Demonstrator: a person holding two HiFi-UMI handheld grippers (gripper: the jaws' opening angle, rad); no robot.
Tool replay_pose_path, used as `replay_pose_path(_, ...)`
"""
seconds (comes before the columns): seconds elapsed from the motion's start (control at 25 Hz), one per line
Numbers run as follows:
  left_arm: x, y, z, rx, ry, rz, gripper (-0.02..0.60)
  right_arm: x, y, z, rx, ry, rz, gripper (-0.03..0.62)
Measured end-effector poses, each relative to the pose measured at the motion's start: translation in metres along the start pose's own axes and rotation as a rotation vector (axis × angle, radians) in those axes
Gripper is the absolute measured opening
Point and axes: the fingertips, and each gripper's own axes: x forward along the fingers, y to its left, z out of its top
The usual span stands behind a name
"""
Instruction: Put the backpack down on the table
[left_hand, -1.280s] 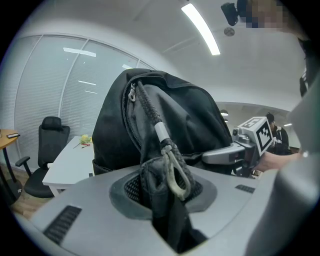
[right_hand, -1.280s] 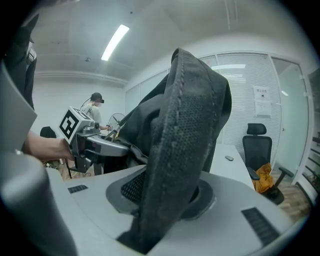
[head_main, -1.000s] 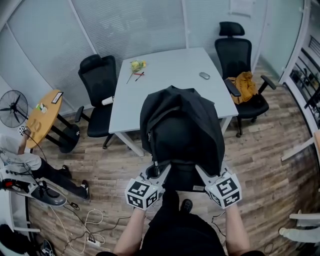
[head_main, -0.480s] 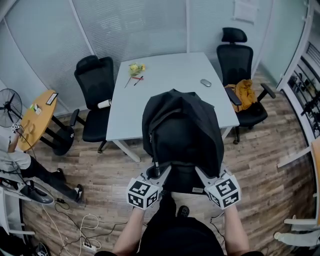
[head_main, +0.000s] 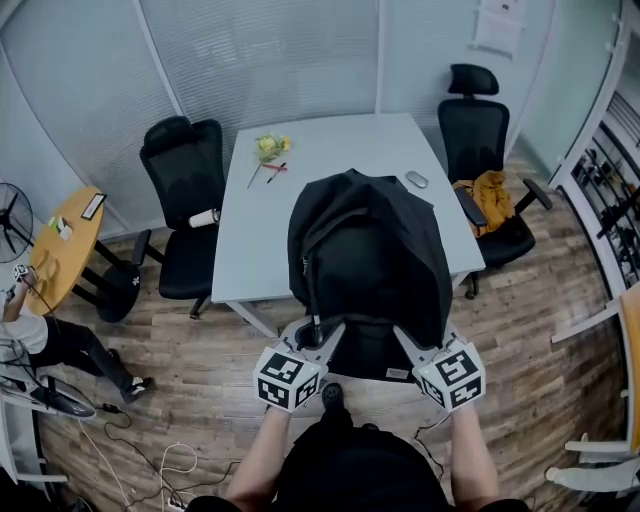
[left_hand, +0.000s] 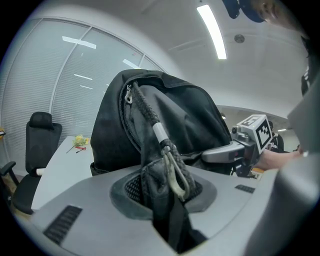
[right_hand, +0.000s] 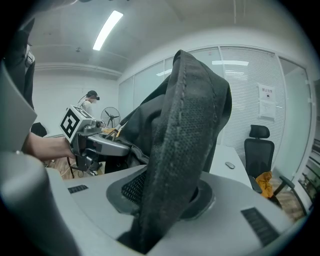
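A black backpack (head_main: 366, 262) hangs in the air between both grippers, in front of the near edge of the grey table (head_main: 330, 160). My left gripper (head_main: 318, 335) is shut on its left shoulder strap (left_hand: 162, 165), a dark band with a braided cord beside it. My right gripper (head_main: 405, 340) is shut on the padded mesh right strap (right_hand: 175, 165). In the left gripper view the bag (left_hand: 150, 120) fills the middle and the right gripper (left_hand: 220, 154) shows beyond it. The right gripper view shows the left gripper (right_hand: 120, 148) at its left.
On the table lie a yellow-green bunch with a red pen (head_main: 271, 148) and a grey mouse (head_main: 416, 180). Black office chairs stand at left (head_main: 185, 200) and right (head_main: 480, 130), the right one with an orange bag (head_main: 484, 192). A round wooden side table (head_main: 60, 240) and a person sit far left.
Both grippers and the backpack have moved forward toward the table; the table's near edge now sits closer under the bag. The grips on the straps are unchanged.
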Motion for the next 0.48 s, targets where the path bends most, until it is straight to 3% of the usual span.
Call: replay_pose_path(0.48,0.009,0.055,0.016,0.031,-0.004,-0.039,0.104,0.049,-0.003,0.024,0.008,-0.005,-0.025,0.112)
